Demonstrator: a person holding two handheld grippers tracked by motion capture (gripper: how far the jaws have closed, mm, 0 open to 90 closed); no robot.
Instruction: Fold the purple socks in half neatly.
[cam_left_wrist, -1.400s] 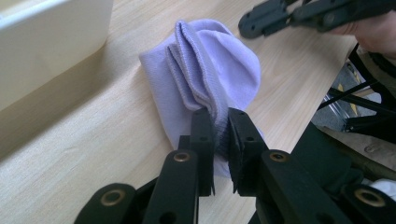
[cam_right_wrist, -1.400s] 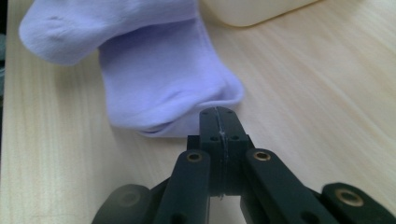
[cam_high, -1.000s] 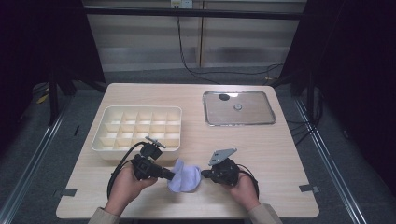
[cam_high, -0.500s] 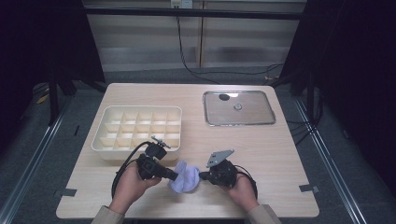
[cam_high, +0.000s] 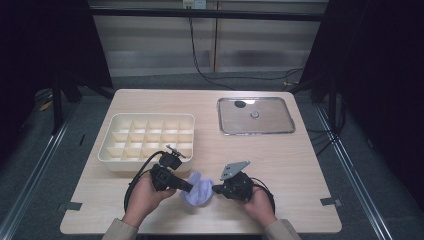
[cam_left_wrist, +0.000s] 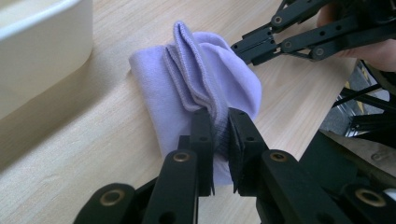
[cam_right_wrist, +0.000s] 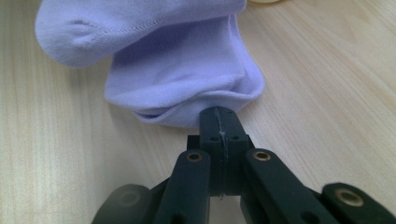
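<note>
We are folding the lavender sock (cam_high: 197, 189) on the wooden table (cam_high: 300, 170), just in front of the compartment tray (cam_high: 147, 137), and it is paying to keep the layers stacked flat. Our left gripper (cam_left_wrist: 219, 135) is pinching the bunched folds, jaws nearly closed on the fabric. Our right gripper (cam_right_wrist: 219, 128) is pressing its jaws fully together, seemingly nipping the sock's edge

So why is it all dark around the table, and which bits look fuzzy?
High view: light falls on the table, the room around stays black, and the metal tray shines pale. Left gripper view: the purple sock is sharp, the near jaw arms blur. Right gripper view: the sock's seam is crisp, the lowest black parts are soft.
</note>
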